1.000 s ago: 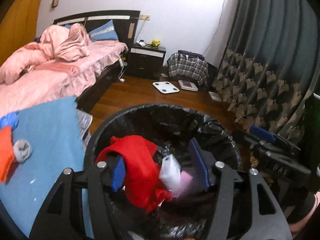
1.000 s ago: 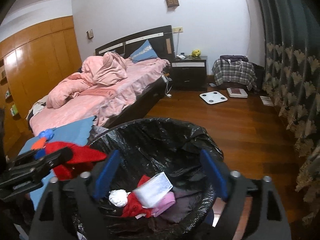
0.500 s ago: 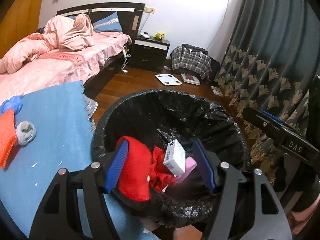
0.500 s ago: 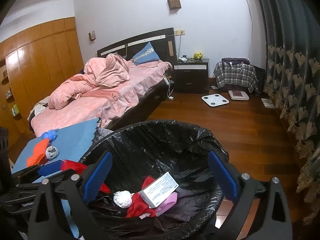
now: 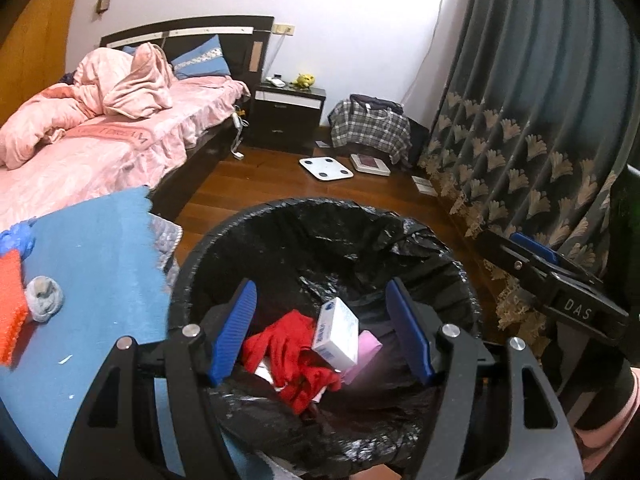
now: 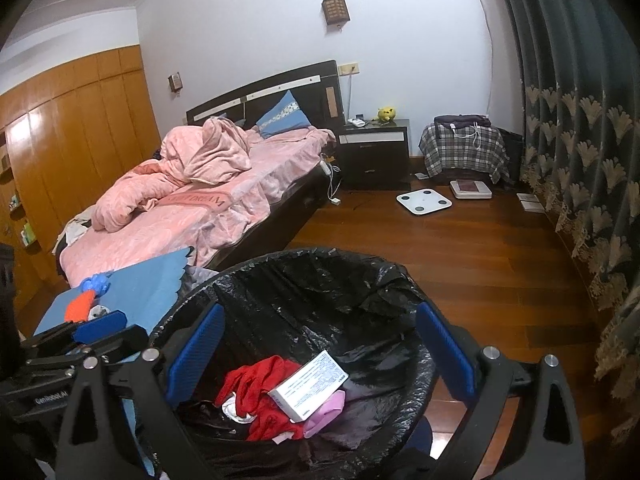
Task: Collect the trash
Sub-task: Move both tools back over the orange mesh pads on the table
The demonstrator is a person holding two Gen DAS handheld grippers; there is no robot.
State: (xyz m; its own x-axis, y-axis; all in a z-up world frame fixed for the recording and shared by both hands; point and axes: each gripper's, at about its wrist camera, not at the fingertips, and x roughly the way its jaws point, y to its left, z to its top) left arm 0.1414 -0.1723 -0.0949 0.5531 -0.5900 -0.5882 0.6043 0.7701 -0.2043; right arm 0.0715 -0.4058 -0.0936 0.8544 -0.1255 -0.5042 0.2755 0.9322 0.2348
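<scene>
A bin lined with a black bag [image 5: 328, 216] [image 6: 320, 264] stands below both grippers. Inside lie a red cloth [image 5: 288, 348] [image 6: 256, 384], a white box [image 5: 336, 332] [image 6: 308, 386] and a pink item [image 5: 368, 346] [image 6: 326, 410]. My left gripper [image 5: 322, 332] is open and empty over the bin's near rim. My right gripper [image 6: 320, 356] is open and empty over the bin too. The right gripper also shows at the right of the left wrist view [image 5: 560, 280]. On the blue table [image 5: 92, 264] lie a grey wad [image 5: 44, 298], an orange item [image 5: 10, 308] and a blue item [image 5: 16, 236].
A bed with pink bedding [image 6: 192, 200] stands left of the bin. Behind are a dark nightstand [image 6: 374, 152], a plaid-covered bag [image 6: 464, 148] and two scales [image 6: 424, 201] on the wood floor. A dark curtain [image 6: 580, 120] runs along the right.
My left gripper opened and let go of the red cloth, which dropped into the bin. Both grippers rose a little above the bin.
</scene>
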